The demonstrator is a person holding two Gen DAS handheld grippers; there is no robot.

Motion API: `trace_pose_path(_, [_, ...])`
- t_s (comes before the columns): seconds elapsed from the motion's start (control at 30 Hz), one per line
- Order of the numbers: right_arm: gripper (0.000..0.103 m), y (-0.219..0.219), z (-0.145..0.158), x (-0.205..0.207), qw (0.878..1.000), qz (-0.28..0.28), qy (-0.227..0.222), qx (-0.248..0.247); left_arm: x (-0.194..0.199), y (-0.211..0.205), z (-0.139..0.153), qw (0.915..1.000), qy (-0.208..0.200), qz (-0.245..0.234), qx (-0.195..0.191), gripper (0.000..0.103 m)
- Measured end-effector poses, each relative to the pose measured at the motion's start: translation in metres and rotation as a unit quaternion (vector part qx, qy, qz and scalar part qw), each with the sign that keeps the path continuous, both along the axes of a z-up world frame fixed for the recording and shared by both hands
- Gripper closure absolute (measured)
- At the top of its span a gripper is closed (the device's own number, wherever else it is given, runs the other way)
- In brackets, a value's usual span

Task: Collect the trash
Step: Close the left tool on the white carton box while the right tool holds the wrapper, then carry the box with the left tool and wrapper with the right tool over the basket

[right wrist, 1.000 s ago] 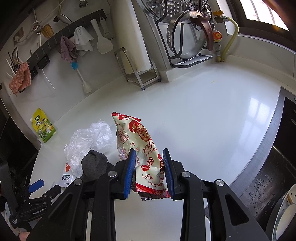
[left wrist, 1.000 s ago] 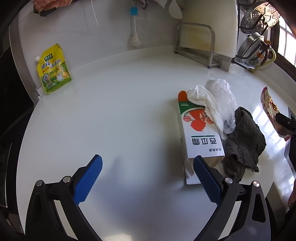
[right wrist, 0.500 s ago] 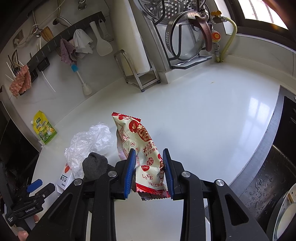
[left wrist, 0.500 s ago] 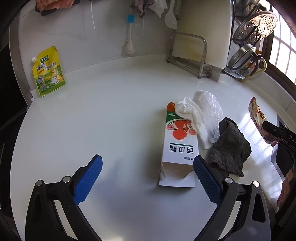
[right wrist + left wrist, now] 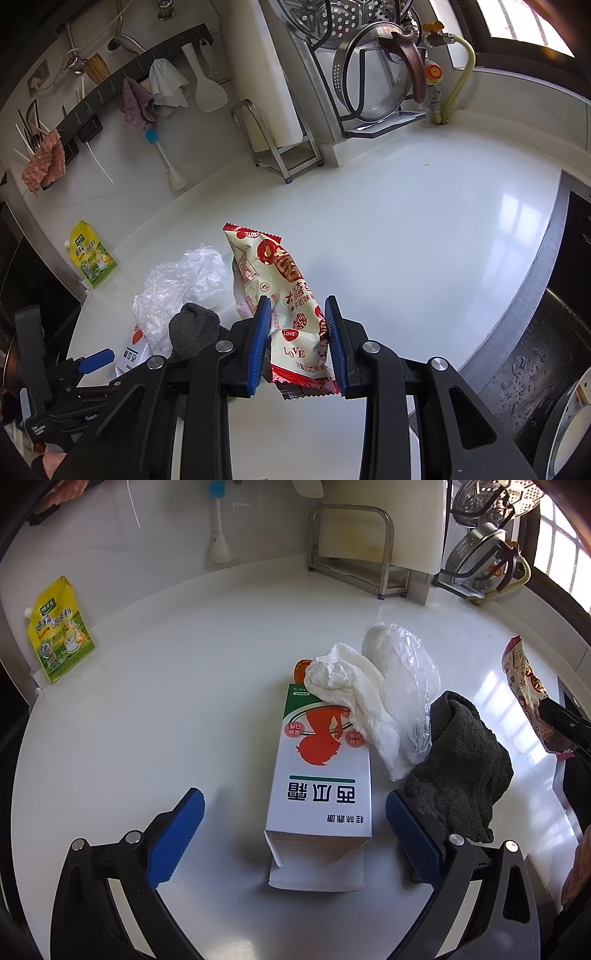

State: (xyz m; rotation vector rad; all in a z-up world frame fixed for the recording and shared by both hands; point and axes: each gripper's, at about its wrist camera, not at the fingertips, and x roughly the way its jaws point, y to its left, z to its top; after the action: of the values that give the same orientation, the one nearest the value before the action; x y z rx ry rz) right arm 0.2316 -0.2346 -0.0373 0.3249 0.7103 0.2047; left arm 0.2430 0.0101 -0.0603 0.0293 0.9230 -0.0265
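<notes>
A white, green and red carton [image 5: 321,775] lies flat on the white counter, its open flap toward me. My left gripper [image 5: 295,825] stands open, its blue pads on either side of the carton's near end without touching it. A crumpled white tissue [image 5: 351,698] and a clear plastic bag [image 5: 406,679] rest on and beside the carton's far end. A dark grey cloth [image 5: 461,760] lies to its right. My right gripper [image 5: 297,339] is shut on a red and cream snack wrapper [image 5: 288,295], held above the counter. That wrapper [image 5: 524,686] shows at the left wrist view's right edge.
A yellow seasoning pouch [image 5: 59,635] leans against the back wall at the left. A metal rack with a white cutting board [image 5: 354,542] and a pot-lid rack [image 5: 373,85] stand at the back. A steel sink [image 5: 535,354] lies to the right. Utensils and rags hang on the wall rail [image 5: 122,96].
My left gripper has moved so that the carton, earlier off to the right, now lies centred between its open pads and looks closer. The right gripper and its wrapper have not moved.
</notes>
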Motion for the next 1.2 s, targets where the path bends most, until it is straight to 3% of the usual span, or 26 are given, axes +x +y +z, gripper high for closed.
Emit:
trace_pose_path(0.13, [0.074,0.002,0.001,0.000,1.000,0.002,-0.003,0.001,0.009,0.005,-0.003,0.9998,0.011,0.012,-0.015,0.006])
trace_pose_path(0.27, [0.074,0.002,0.001,0.000,1.000,0.003,-0.004,0.002,0.013,0.004,-0.005,0.9997,0.016,0.017,-0.002,0.008])
trace_pose_path(0.5, [0.074,0.001,0.000,0.000,1.000,0.004,-0.003,0.002,0.015,0.003,-0.003,0.9999,0.010,0.009,-0.008,0.046])
trace_pose_path(0.93, [0.074,0.000,-0.004,-0.016,1.000,-0.001,-0.002,-0.010,-0.022,0.022,0.019,0.9989,-0.030,0.016,-0.032,0.048])
trace_pose_path(1.2, [0.074,-0.002,0.004,-0.060,1.000,-0.009,-0.014,-0.003,-0.072,0.025,0.040,0.9975,-0.065,0.008,-0.027,0.048])
